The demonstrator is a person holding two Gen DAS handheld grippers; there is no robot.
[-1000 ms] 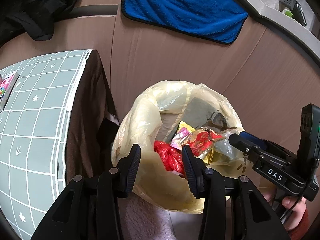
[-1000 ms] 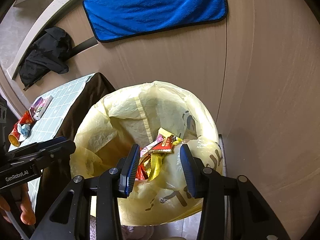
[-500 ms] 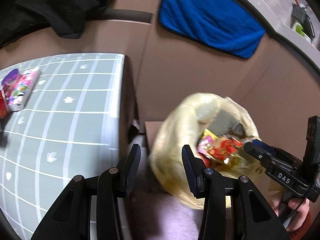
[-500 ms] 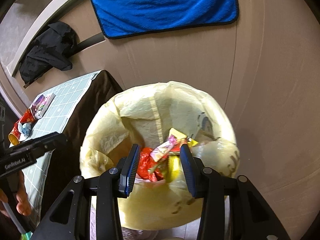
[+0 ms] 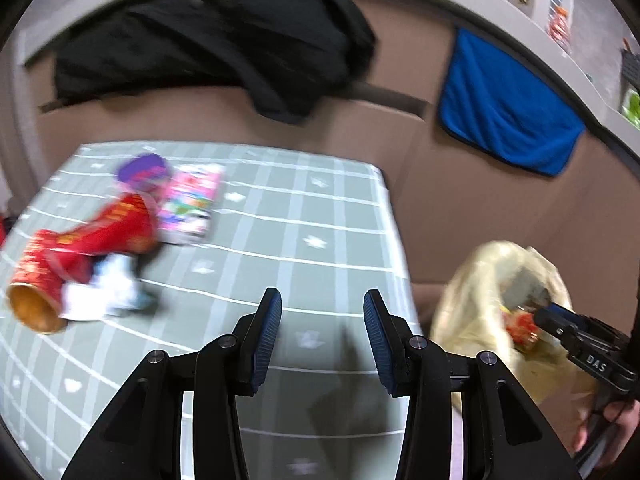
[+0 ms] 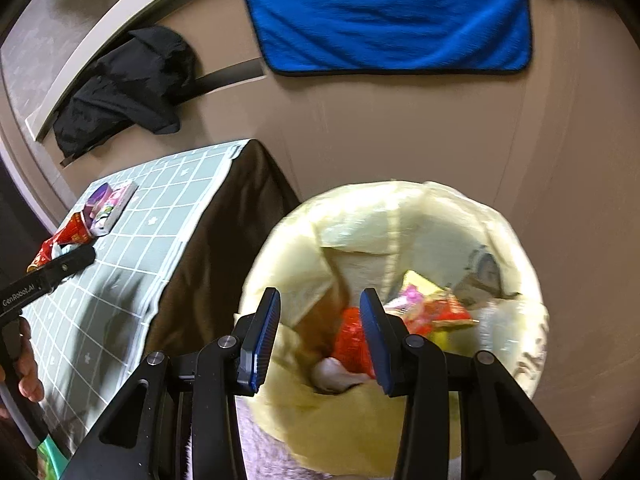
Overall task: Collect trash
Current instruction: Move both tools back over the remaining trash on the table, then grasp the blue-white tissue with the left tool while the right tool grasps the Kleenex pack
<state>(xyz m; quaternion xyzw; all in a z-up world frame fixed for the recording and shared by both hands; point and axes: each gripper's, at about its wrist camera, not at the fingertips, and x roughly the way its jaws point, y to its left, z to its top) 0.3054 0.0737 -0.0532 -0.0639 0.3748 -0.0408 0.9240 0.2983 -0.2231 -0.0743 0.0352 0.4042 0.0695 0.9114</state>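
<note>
- The left gripper [image 5: 322, 336] is seen in its own view with its jaws parted and nothing between them, held over the checked tablecloth [image 5: 280, 240] of the table.
- The right gripper [image 6: 318, 334] is likewise seen released and empty in its own view, poised above the open mouth of the bin bag [image 6: 400, 208].
- The bin bag, pale yellow, is placed just beside the table's right edge; wrappers [image 6: 432, 312] in red, pink and yellow are seen lying inside it.
- On the table, well apart from the bin bag, a red paper cup [image 5: 80, 256] is shown lying on its side, touching a pink packet [image 5: 192, 204] and a purple wrapper [image 5: 142, 172]; a white scrap [image 5: 108, 292] lies against the cup.
- Only the left view shows the cup's open mouth and this litter from close by, though blurred; in the right view the same pile [image 6: 80, 228] is small and partly hidden by the left gripper [image 6: 68, 264].
- Only the right view shows the bag's inside fully; in the left view the bag [image 5: 480, 280] is partly covered by the right gripper [image 5: 560, 320].
- A blue towel [image 6: 392, 16] and a black garment [image 6: 128, 84] are seen hung on the wall behind the table.
</note>
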